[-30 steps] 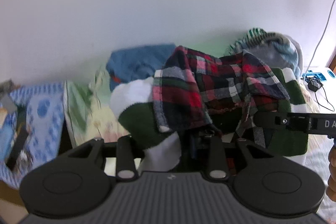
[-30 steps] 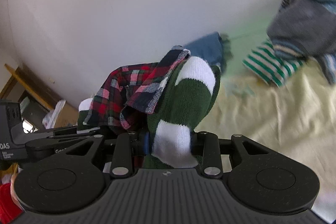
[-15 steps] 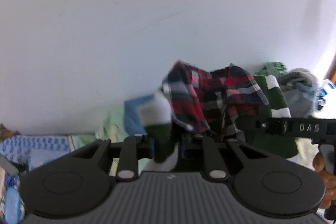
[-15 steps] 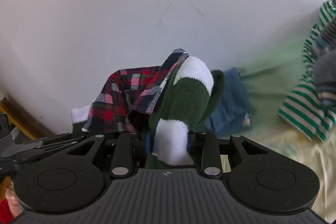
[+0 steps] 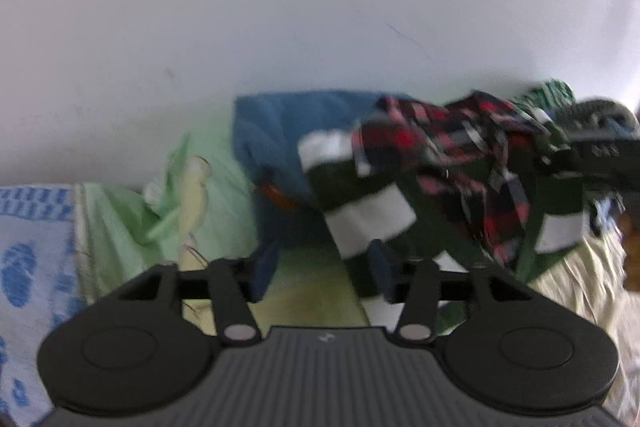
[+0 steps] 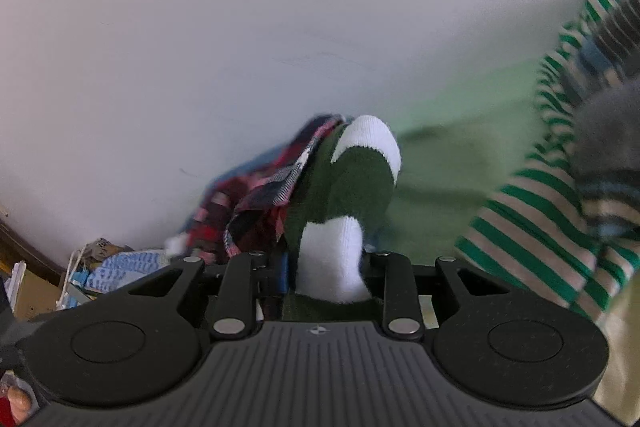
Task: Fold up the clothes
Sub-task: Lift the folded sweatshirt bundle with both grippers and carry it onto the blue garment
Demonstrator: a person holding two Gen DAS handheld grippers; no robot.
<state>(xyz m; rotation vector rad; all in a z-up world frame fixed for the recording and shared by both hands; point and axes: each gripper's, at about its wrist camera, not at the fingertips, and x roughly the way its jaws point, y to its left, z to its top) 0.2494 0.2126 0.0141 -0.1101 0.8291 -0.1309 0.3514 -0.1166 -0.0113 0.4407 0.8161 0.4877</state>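
A dark green and white striped garment (image 5: pixel 362 211) with a red plaid shirt (image 5: pixel 452 143) bunched on it hangs over the bed, to the right of centre in the left wrist view. My left gripper (image 5: pixel 320 269) is open, its jaws wide apart, with the garment's edge passing by the right finger. My right gripper (image 6: pixel 326 267) is shut on the green and white garment (image 6: pixel 340 203), which rises from between its fingers with the plaid shirt (image 6: pixel 256 199) draped on its left. The right gripper's body (image 5: pixel 596 147) shows at the right of the left wrist view.
A blue folded garment (image 5: pixel 288 131) lies against the white wall. A pale green sheet (image 5: pixel 132 211) and a blue patterned cloth (image 5: pixel 28 239) cover the bed's left. A green striped top with grey clothes (image 6: pixel 560 195) is piled at right. Clutter (image 6: pixel 92 259) sits lower left.
My left gripper has opened and let go of the green and white garment, and it has dropped lower and left. My right gripper still holds the garment and has swung right toward the striped pile.
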